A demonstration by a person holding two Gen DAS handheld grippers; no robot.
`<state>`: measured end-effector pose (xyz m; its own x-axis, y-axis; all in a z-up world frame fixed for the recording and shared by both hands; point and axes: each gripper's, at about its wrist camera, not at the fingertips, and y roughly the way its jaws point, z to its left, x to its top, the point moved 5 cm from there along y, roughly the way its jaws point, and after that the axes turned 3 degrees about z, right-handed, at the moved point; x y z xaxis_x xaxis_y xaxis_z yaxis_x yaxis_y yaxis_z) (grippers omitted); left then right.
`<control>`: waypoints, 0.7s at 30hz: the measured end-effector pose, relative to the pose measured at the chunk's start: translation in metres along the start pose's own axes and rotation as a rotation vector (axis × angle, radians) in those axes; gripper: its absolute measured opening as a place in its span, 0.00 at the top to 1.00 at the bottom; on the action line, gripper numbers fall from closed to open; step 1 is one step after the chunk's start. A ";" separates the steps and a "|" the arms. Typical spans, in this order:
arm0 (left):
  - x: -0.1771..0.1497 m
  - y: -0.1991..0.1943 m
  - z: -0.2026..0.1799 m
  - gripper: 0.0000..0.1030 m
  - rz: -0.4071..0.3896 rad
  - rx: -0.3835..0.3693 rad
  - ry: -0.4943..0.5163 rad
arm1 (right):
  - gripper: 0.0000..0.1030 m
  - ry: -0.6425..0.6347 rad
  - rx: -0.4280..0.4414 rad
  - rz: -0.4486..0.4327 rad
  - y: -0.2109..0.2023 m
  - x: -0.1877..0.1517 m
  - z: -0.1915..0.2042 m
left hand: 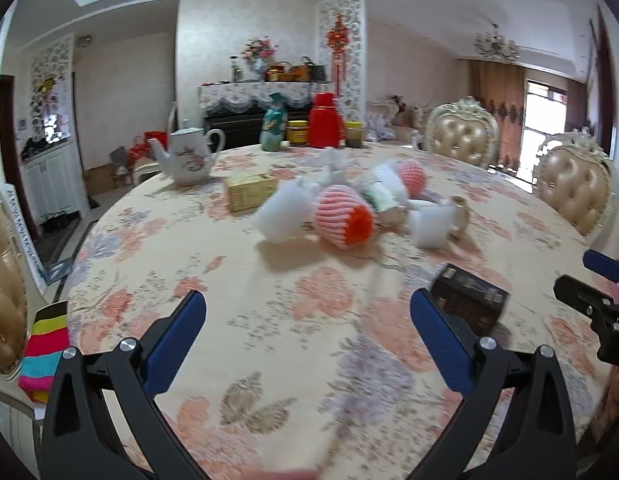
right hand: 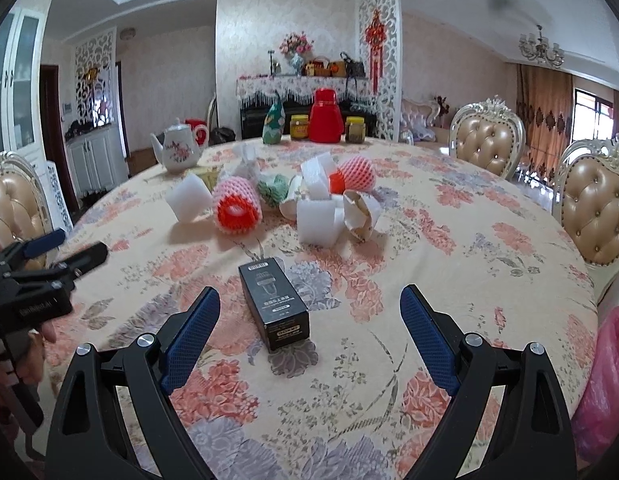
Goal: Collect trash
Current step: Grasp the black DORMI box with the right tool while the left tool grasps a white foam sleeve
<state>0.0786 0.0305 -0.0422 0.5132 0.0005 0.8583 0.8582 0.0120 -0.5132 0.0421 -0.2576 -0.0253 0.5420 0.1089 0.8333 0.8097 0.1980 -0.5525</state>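
A dining room with padded chairs surrounds a round worktop under a flowered cloth. Both tongs hover over its near edge, spread wide and holding nothing: the right tongs straddle the near end of a small black carton that lies flat on the cloth, while the left tongs hang over bare cloth with the same carton just to their right.

The carton looks like the nearest piece of trash, so the step in hand is probably to take it. To do that well, the right tongs should come down square over the carton's long sides, centred along its length, and close firmly enough to lift without crushing the thin card. A pink plastic bag at the worktop's right edge is likely where it goes.

Further back lies the main litter, bunched together: pink foam fruit nets, white foam pieces, a crumpled paper cup and a green net. These are light and will roll or skid if nudged. Behind them stand a teapot, a red flask and jars, which are not trash and should be left alone. Nothing blocks the carton.
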 end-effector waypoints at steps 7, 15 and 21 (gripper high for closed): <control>0.006 0.023 0.023 0.04 0.047 0.013 -0.048 | 0.17 -0.032 0.034 0.124 0.054 0.006 0.010; 0.032 0.061 0.036 0.04 0.084 0.037 -0.016 | 0.17 -0.100 0.074 0.252 0.104 0.005 0.034; 0.051 0.112 0.038 0.04 0.135 0.050 0.017 | 0.24 -0.127 0.090 0.307 0.123 0.006 0.039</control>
<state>0.2006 0.0694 -0.0557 0.6244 -0.0115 0.7810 0.7800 0.0623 -0.6227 0.1357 -0.1948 -0.0874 0.7201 0.2964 0.6275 0.5873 0.2214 -0.7785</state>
